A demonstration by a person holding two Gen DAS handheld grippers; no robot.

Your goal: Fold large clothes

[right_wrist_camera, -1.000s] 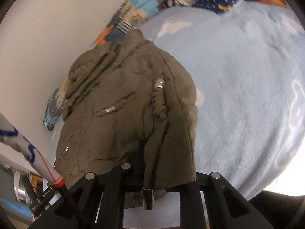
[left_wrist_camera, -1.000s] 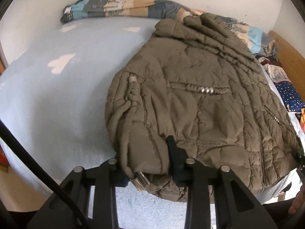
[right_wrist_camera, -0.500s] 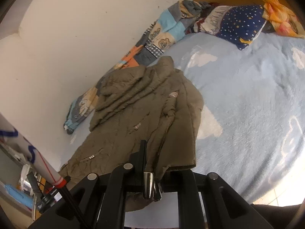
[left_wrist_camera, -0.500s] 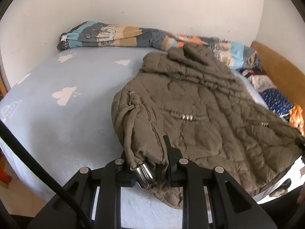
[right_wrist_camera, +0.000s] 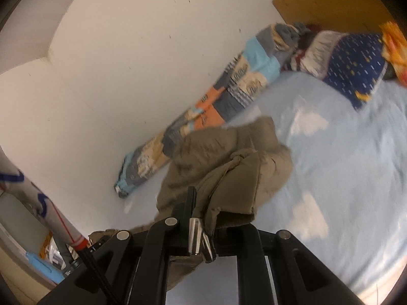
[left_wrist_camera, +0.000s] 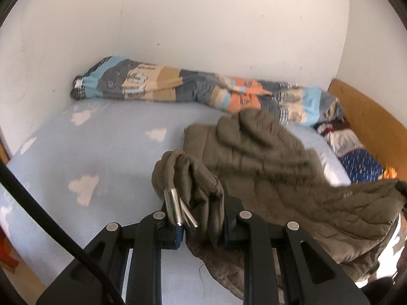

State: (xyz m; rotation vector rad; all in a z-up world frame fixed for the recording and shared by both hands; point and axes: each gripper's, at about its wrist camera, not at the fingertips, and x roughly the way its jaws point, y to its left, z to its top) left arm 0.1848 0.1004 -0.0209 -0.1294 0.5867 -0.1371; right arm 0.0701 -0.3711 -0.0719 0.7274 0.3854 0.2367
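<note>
An olive-brown quilted jacket (left_wrist_camera: 274, 167) lies partly on a light blue bed sheet with white clouds (left_wrist_camera: 101, 157). My left gripper (left_wrist_camera: 201, 226) is shut on a bunched hem corner of the jacket, with metal cord ends (left_wrist_camera: 175, 208) hanging beside it. My right gripper (right_wrist_camera: 203, 231) is shut on the other hem corner of the jacket (right_wrist_camera: 229, 167), metal cord ends (right_wrist_camera: 195, 236) dangling there too. Both corners are lifted above the bed; the far part with the hood still rests on the sheet.
A rolled patchwork blanket (left_wrist_camera: 193, 89) lies along the white wall. A pile of colourful clothes (right_wrist_camera: 356, 58) sits by the wooden headboard (left_wrist_camera: 368, 111). A striped pole (right_wrist_camera: 51, 208) and shelf clutter stand at the right wrist view's lower left.
Both grippers have risen and tilted up, lifting the jacket's hem off the bed. The jacket now bunches and folds toward its hood end.
</note>
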